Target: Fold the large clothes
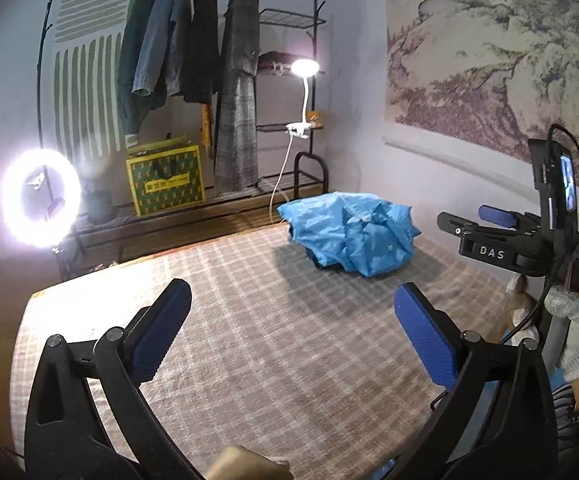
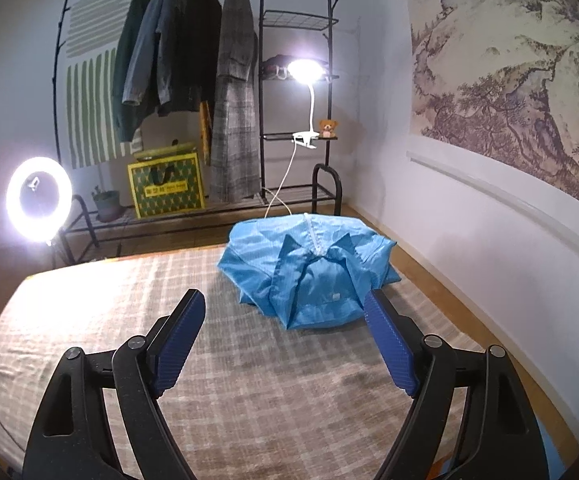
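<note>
A blue jacket (image 1: 351,232) lies in a crumpled heap at the far right of the checked bed cover (image 1: 249,320); in the right wrist view the blue jacket (image 2: 309,268) shows its collar and white zip. My left gripper (image 1: 293,320) hangs open over bare cover, well short of the jacket, with nothing between its blue pads. My right gripper (image 2: 285,332) is open too, just in front of the jacket's near edge, not touching it. In the left wrist view the right gripper (image 1: 485,220) appears at the right edge, held by a gloved hand (image 1: 577,332).
A clothes rack (image 2: 193,60) with hanging coats stands behind the bed, with a yellow-green box (image 2: 165,188) and a clip lamp (image 2: 305,70). A ring light (image 2: 39,196) glows at the left. The wall with a landscape mural (image 2: 509,72) runs along the right.
</note>
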A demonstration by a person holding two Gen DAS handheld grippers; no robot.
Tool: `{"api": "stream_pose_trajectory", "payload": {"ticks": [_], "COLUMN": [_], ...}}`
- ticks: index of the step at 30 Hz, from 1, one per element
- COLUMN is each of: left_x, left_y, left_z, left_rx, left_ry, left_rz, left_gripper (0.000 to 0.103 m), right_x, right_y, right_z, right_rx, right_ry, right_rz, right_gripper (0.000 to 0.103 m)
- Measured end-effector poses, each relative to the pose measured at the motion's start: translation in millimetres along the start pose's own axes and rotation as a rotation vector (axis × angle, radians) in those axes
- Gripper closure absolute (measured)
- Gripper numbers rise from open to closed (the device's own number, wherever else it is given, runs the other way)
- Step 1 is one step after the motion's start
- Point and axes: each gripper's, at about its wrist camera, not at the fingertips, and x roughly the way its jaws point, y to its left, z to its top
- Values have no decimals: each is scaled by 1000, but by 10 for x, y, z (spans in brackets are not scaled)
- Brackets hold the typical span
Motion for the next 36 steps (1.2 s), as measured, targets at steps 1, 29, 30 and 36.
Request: {"api": "stream_pose_trajectory", "payload": {"ticks": [1,29,30,36], "left_x": [13,31,29,20], "left_y": [3,-98,-102,-108], "left_z": [-13,-210,-211,-212], "left_rx": [-3,48,48,48], "left_ry": [4,24,25,24], "left_rz": [2,52,51,51], "left_gripper": [0,0,0,0], "right_x": [18,209,209,210], "right_y": [1,-34,-36,-31], "right_z": [-9,-160,-161,-161], "right_rx": [-1,74,77,78], "right_ry": [-2,16,15,14], "right_rz": [-1,3,2,2], "right_gripper": [21,16,16,16]}}
